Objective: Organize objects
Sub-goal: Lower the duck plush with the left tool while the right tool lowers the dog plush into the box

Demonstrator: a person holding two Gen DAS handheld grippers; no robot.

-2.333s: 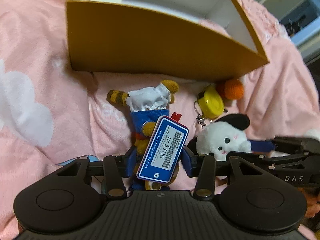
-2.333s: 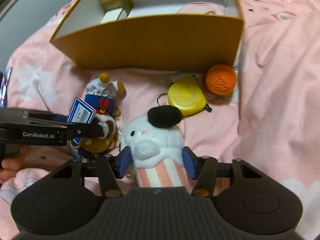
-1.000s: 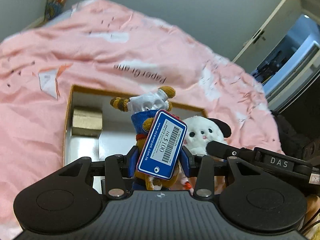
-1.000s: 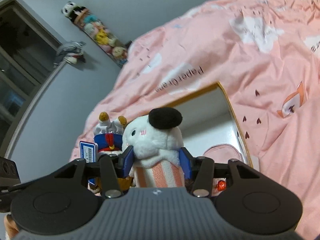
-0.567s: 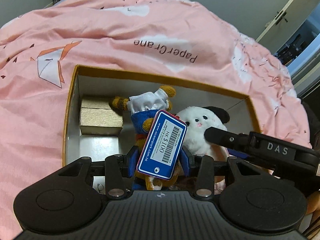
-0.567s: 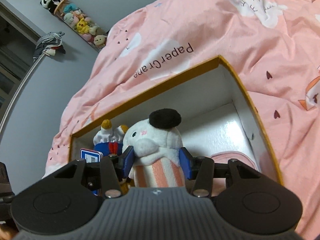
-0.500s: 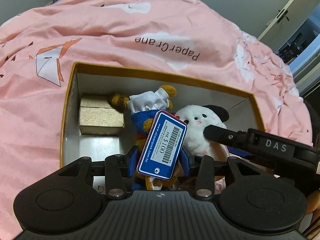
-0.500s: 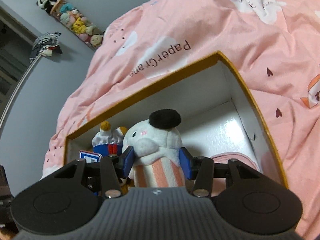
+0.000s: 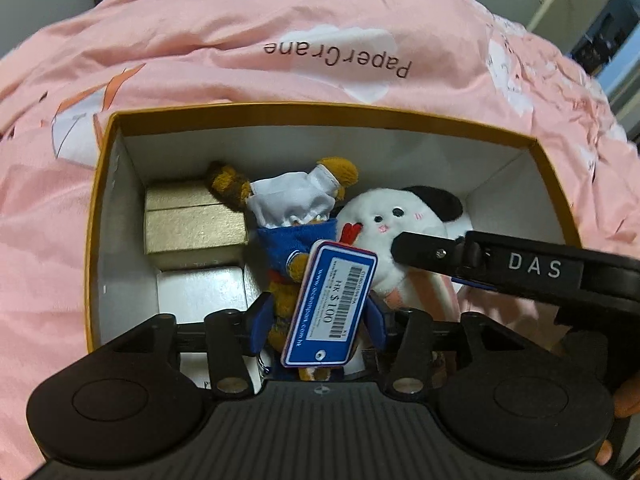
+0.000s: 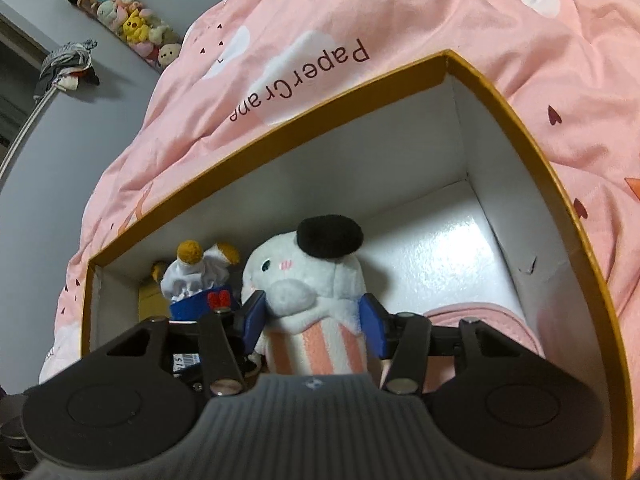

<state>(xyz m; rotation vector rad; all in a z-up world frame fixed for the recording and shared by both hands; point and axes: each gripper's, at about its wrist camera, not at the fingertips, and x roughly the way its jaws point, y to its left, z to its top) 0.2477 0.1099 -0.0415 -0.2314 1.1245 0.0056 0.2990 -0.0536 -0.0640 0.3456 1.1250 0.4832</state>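
An orange-rimmed box with white walls lies on a pink bedspread. My left gripper reaches down into it with its jaws opening. A plush tiger in a chef hat and blue outfit, with a blue price tag, stands between the pads, and a thin gap shows on each side. My right gripper is in the same box. Its jaws are opening too, but the pads still touch the sides of a white plush with a black cap. The tiger stands just left of it.
Inside the box, a gold carton and a white carton fill the left end. A pink item lies at the right end. The right gripper's black arm crosses close beside my left gripper. A wall shelf of small plush toys is far behind.
Both grippers have sunk from above the bed into the box, carrying their toys. The left pads now stand wider apart than half a second ago, the right pads slightly wider.
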